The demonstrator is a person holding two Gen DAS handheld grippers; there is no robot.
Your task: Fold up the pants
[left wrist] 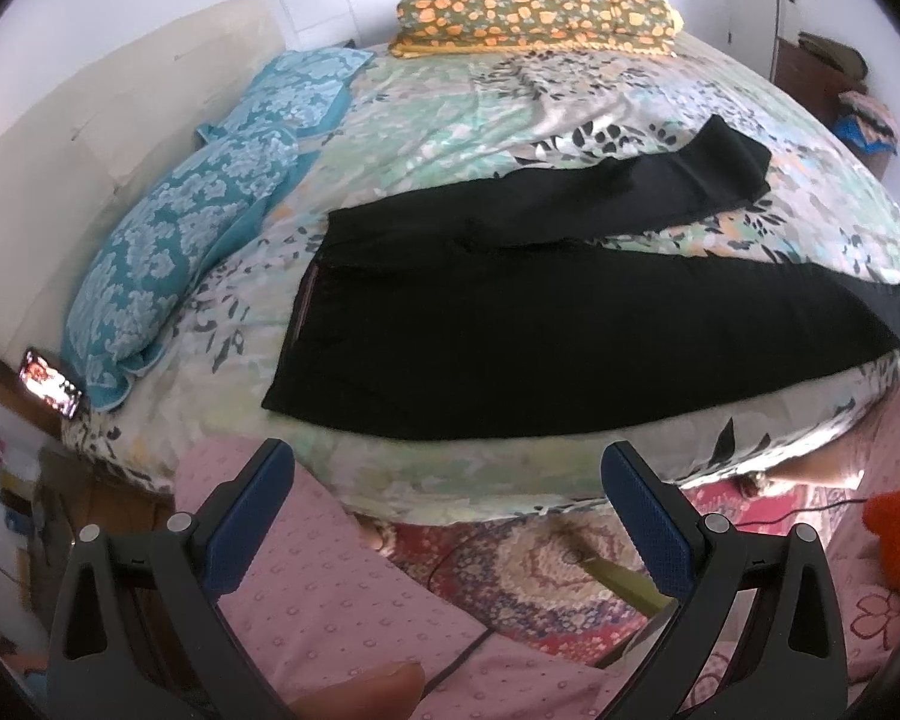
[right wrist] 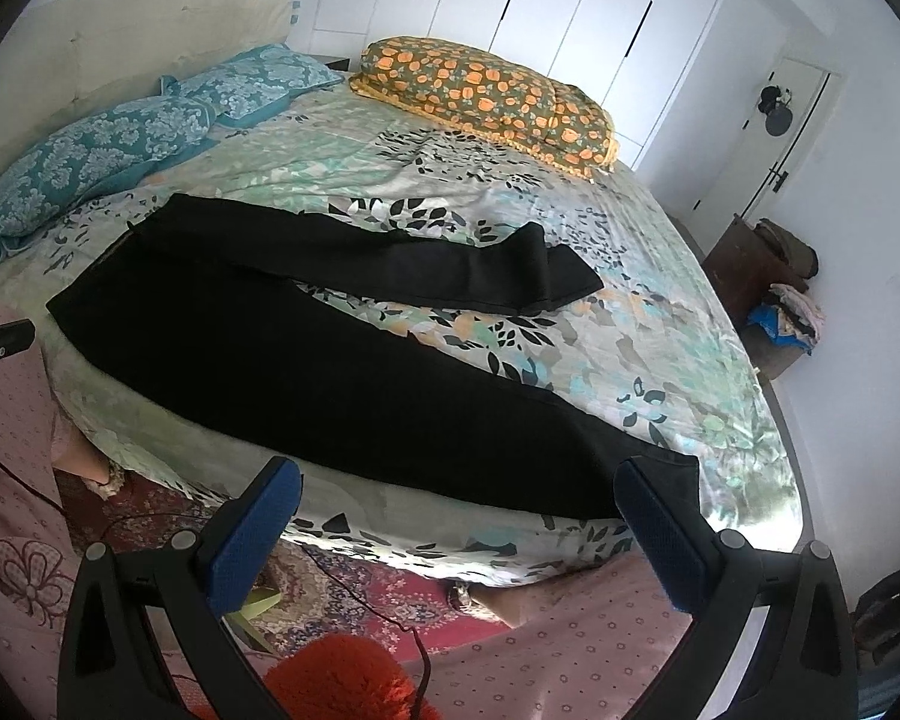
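Black pants (left wrist: 510,324) spread flat, legs parted, unfolded on the bed (left wrist: 450,96) ahead of both claws; left gripper (left wrist: 450,468) and right gripper (right wrist: 459,486) spread wide, empty; folding apparently unstarted.

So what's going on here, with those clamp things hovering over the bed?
A person is holding two hand-held grippers, about to fold the black pants spread flat on the bed, legs splayed apart. Nothing is gripped yet: the left gripper and the right gripper both hang at the near edge with jaws wide open. The right one sits nearest the closer leg's cuff. Folding hasn't started.
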